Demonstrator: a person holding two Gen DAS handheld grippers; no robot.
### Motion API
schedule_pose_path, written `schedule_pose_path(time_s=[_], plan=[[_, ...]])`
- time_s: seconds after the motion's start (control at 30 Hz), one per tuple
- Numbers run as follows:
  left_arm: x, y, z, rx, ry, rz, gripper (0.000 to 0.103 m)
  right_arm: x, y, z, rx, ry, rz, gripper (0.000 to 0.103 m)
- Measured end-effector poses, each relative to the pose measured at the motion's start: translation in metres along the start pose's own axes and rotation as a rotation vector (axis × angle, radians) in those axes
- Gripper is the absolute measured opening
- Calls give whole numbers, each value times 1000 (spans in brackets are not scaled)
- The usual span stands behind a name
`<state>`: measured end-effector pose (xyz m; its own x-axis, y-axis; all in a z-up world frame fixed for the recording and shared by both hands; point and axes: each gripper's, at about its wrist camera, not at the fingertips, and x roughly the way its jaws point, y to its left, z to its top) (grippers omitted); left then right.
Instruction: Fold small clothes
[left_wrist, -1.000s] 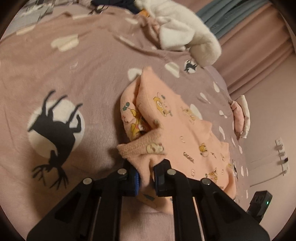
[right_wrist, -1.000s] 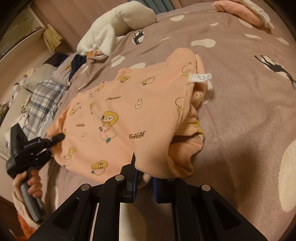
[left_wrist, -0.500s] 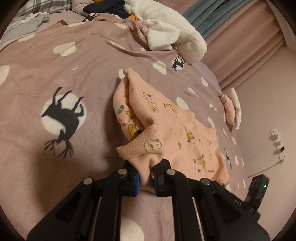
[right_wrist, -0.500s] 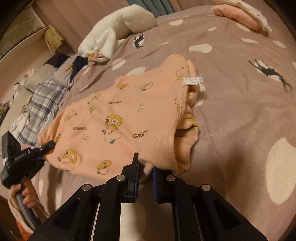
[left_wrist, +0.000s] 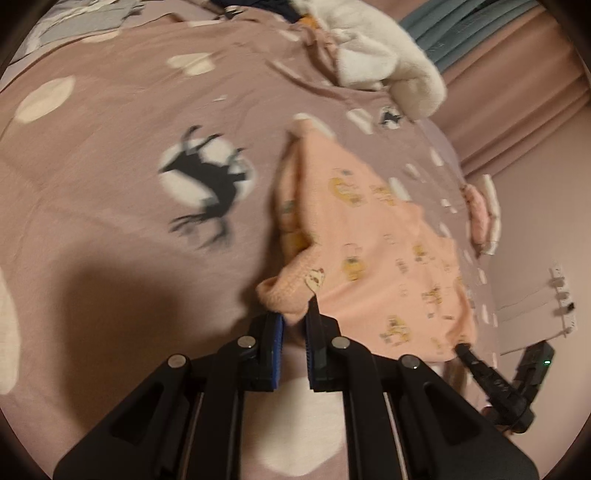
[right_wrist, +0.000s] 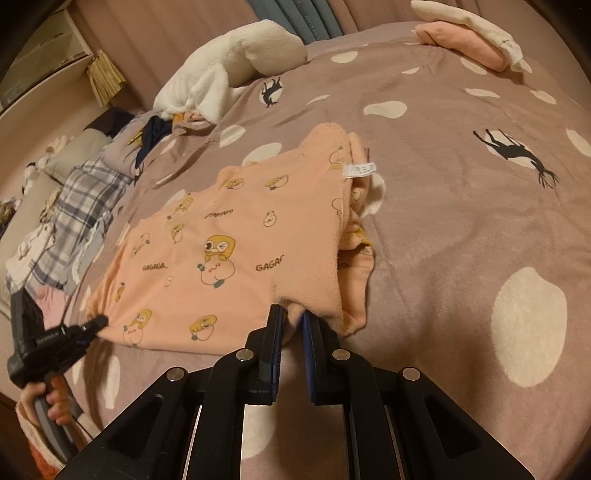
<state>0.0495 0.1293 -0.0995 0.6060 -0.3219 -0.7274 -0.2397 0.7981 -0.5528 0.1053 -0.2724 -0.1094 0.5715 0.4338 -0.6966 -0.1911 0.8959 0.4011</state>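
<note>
A small peach garment (right_wrist: 221, 258) with cartoon prints lies stretched across the mauve deer-print blanket (right_wrist: 461, 229). One side of it is folded under, with a white label showing. My right gripper (right_wrist: 292, 321) is shut on the near corner of that folded side. At the left of the right wrist view, my left gripper (right_wrist: 98, 322), held by a hand (right_wrist: 48, 402), pinches the opposite corner. The left wrist view is blurred. It shows the garment (left_wrist: 369, 240) with my left gripper (left_wrist: 294, 321) shut on a fuzzy corner. The right gripper (left_wrist: 463, 349) grips the far hem.
A white plush heap (right_wrist: 236, 62) lies at the blanket's far end. Folded pink and white clothes (right_wrist: 469, 40) sit at the far right. A pile of plaid and other clothes (right_wrist: 74, 206) lies along the left. A wall with a socket (left_wrist: 561, 295) borders the bed.
The left gripper has drawn its corner away from the right one. The garment now lies flatter and more stretched between them. The right gripper has barely moved.
</note>
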Motion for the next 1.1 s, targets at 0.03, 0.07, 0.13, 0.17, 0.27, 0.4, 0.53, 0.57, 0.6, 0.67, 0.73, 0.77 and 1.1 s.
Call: schedule_pose_path(time_s=[0.03,0.07,0.13,0.17,0.27,0.4,0.53,0.57,0.6,0.67,0.73,0.77,1.1], plan=[[-2,6,-1,-6,-8,22,9,-1,1,0,-2,-2,-1,9],[-4,8,0,-11,-13,30,9,-2,3,1,-7,-5,-3,9],[-13,13,2,-22,-29,49,10,-3,7,0,-20,-11,-7,9],[-17,14,3,-18,-39,69,10,-4,9,1,-26,-13,-15,9],[-34,16,6,11,-117,219,5,-7,12,3,-27,-23,-31,9],[-46,16,20,-10,-110,176,9,-21,23,7,-61,-45,-111,9],[-47,-18,31,57,-114,97,30,-38,40,17,-121,-104,-102,9],[-45,-31,33,82,-120,71,53,-38,42,20,-130,-110,-106,9],[-42,-40,34,95,-121,54,78,-36,44,24,-137,-113,-113,10],[-29,-57,38,109,-110,3,86,-21,46,31,-149,-85,-99,18],[-9,-71,39,160,-89,-50,86,1,42,33,-132,-29,-73,25],[0,-73,39,177,-76,-43,86,11,38,31,-112,3,-88,25],[57,-53,18,375,-88,229,102,2,-18,0,105,7,-102,26]])
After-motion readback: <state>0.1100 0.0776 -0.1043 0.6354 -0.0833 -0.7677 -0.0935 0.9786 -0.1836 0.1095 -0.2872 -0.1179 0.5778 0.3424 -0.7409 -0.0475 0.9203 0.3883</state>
